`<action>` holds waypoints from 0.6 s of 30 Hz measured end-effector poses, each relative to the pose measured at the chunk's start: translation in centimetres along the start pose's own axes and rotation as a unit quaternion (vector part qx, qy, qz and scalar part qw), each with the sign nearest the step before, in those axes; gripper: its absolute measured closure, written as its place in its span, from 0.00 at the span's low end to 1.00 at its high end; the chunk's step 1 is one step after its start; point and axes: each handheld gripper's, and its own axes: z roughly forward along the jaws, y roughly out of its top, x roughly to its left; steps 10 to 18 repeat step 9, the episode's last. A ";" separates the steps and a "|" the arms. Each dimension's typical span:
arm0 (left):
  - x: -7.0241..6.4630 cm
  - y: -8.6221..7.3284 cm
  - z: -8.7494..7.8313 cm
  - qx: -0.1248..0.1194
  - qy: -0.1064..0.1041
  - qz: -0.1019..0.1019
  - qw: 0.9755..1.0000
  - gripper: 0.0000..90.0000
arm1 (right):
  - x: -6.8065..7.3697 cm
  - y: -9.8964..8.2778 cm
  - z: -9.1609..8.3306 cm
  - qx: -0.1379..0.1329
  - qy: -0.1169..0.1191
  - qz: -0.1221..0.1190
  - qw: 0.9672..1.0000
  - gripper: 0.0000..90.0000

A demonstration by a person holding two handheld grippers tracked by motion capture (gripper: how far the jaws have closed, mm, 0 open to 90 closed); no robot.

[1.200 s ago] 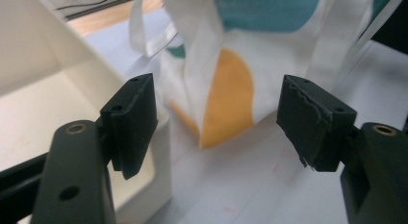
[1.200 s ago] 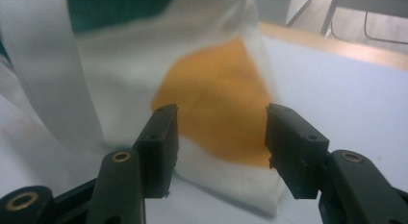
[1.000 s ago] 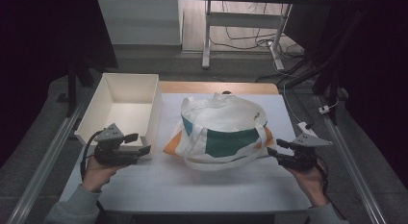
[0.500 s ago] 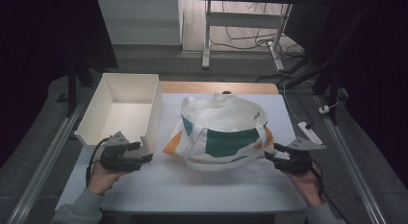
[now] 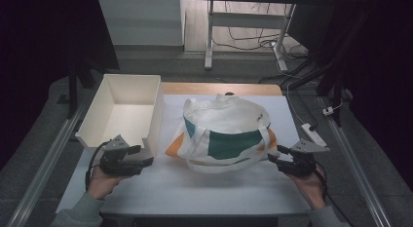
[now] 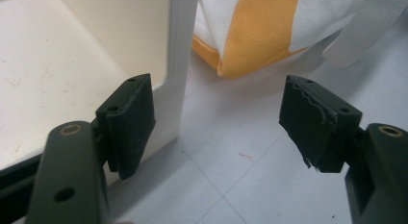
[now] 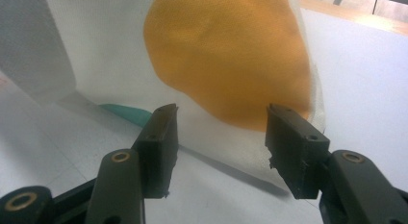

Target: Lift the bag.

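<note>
I've got the bag (image 5: 224,132) mid-bench between my spread, empty grippers, right gripper (image 5: 276,157) just off its orange corner, left gripper (image 5: 144,162) farther out by the box (image 5: 157,107).

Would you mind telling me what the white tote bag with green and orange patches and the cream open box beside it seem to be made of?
The white tote bag looks like matte non-woven fabric: fine dimpled texture, soft folds. The cream open box seems rigid plastic or coated board, with smooth, slightly scuffed walls.
</note>
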 end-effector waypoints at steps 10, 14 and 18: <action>-0.1 0.0 0.1 0.000 0.000 0.003 1.000 0.31 | 0.1 0.0 0.0 0.000 0.003 -0.005 1.000 0.50; -0.1 0.0 0.1 0.000 0.000 0.003 1.000 0.31 | 0.1 0.0 0.0 0.000 0.003 -0.005 1.000 0.50; -0.1 0.0 0.1 0.000 0.000 0.003 1.000 0.31 | 0.1 0.0 0.0 0.000 0.003 -0.005 1.000 0.50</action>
